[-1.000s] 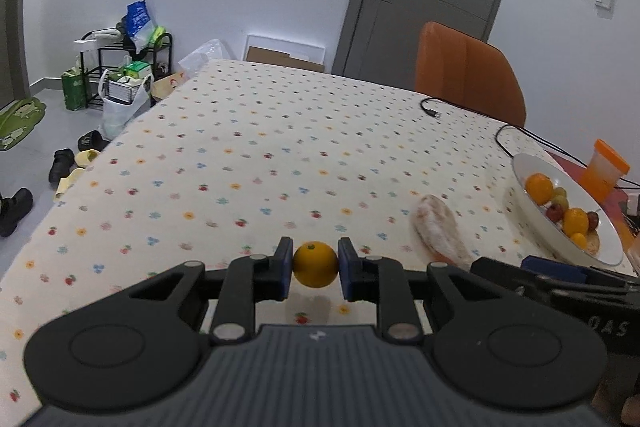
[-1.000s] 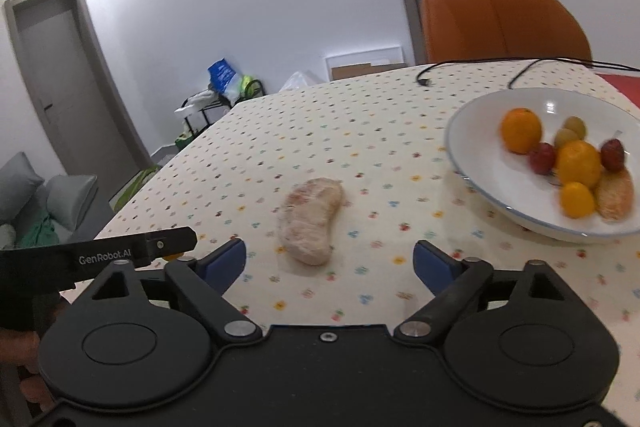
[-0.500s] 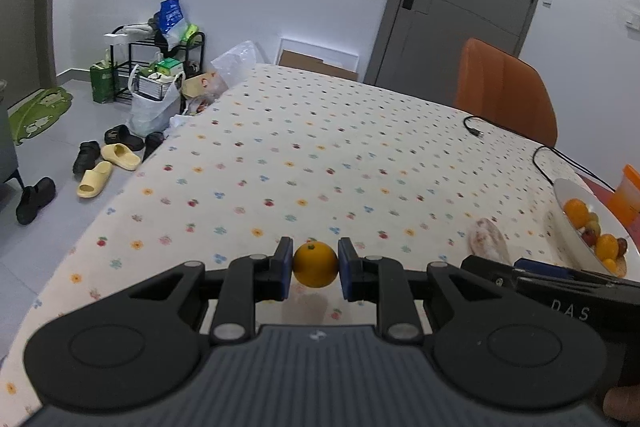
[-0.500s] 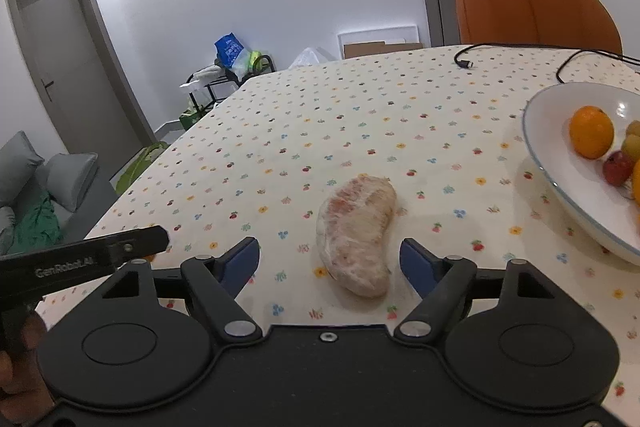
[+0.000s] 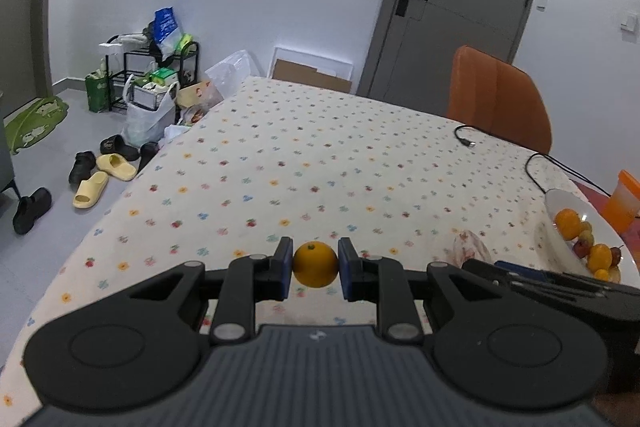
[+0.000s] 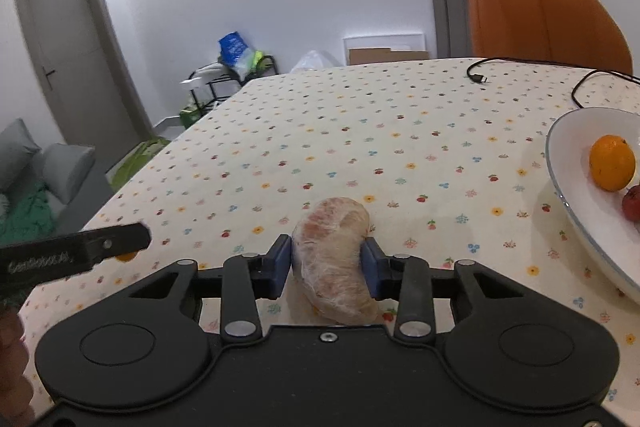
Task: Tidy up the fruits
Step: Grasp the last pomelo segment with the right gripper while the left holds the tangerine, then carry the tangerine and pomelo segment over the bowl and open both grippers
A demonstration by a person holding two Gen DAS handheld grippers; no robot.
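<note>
My left gripper is shut on a small orange and holds it above the near edge of the flowered tablecloth. My right gripper has closed on a peeled pomelo segment that lies on the cloth; both blue pads touch its sides. The segment also shows in the left wrist view, partly hidden behind the right gripper. A white bowl at the right holds an orange and other small fruits. The bowl also shows in the left wrist view.
An orange chair stands at the table's far side. A black cable runs over the cloth near the bowl. An orange cup stands beyond the bowl. Shoes, bags and a rack are on the floor at the left.
My right gripper moved forward over the pomelo segment and its fingers closed from wide open onto it. My left gripper, still holding the orange, rose and drew back.
</note>
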